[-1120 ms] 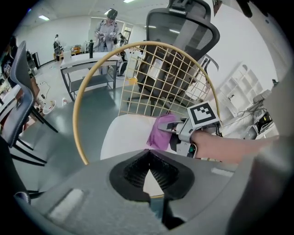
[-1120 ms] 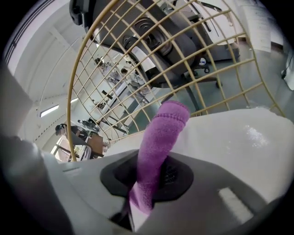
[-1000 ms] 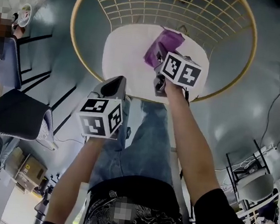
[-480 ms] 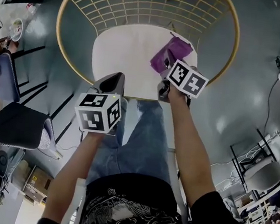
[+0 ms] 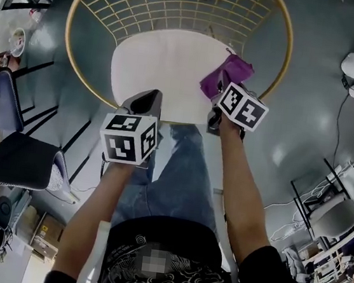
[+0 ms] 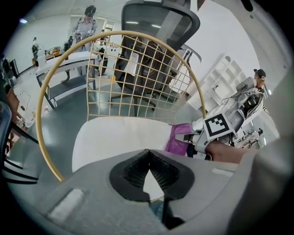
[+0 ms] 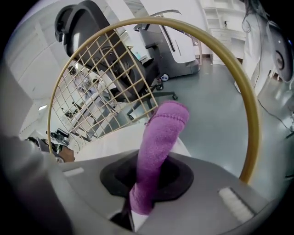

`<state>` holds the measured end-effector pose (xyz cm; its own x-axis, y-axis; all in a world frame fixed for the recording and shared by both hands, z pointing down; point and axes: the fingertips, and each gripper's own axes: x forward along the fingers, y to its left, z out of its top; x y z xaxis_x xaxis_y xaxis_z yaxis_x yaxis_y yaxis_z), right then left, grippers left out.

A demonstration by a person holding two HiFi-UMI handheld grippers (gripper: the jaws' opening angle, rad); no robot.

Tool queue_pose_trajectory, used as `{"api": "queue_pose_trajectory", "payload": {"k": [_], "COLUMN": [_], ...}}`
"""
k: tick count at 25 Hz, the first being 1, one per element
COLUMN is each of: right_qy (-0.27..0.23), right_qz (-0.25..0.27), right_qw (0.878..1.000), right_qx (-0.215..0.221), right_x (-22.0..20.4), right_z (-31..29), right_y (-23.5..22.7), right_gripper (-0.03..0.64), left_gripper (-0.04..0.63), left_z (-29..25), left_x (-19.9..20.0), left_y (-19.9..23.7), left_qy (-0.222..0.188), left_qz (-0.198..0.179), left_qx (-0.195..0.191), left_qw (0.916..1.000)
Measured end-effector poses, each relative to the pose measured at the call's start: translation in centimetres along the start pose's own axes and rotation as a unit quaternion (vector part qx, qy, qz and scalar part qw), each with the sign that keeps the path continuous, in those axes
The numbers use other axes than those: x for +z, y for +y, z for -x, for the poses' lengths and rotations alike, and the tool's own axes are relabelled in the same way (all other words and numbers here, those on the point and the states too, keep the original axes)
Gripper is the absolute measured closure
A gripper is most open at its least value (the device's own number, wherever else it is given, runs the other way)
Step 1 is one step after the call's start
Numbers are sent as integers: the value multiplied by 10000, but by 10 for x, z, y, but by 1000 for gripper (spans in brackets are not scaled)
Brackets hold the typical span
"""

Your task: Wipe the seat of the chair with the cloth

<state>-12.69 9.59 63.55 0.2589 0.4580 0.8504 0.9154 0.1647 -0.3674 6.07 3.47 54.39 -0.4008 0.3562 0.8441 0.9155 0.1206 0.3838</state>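
Bunching into a fuzzy purple roll, the cloth (image 7: 158, 147) is clamped by the right gripper (image 7: 142, 186); the left gripper (image 6: 149, 176) is closed, empty.

One gold chair (image 5: 154, 64), one purple cloth (image 5: 230, 72), two tongs (image 6: 147, 170) (image 7: 137, 195)

purple cloth (image 5: 229, 72) draped at white seat (image 5: 157, 65) right edge

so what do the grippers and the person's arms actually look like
The left gripper and right gripper are grey plastic shells with black ribbed tongs, each carrying a white cube of black square markers. Short black t-shirt sleeves, white chest print.
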Motion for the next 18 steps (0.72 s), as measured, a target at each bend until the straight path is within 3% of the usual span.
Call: {"api": "queue_pose_trajectory", "payload": {"k": [4,10,18], "right_qy": [-9,-46,372], "right_qz": [124,306,706], "right_qw": [9999,9949,9810], "right_qx": [92,958,1769], "right_x": [3,1,-41], "right_z": [3,9,-10], "right_y": [12,76,177], "right_gripper": [557,557,557], "left_gripper": [598,598,598], "left_z": [4,14,39], "left_x": [-2,-4,-12], "left_y": [6,21,69], "left_qy": [-14,-100,-212], "left_qz": [65,269,542], "left_qx": [53,224,520], "left_qw": [10000,9993,9969]}}
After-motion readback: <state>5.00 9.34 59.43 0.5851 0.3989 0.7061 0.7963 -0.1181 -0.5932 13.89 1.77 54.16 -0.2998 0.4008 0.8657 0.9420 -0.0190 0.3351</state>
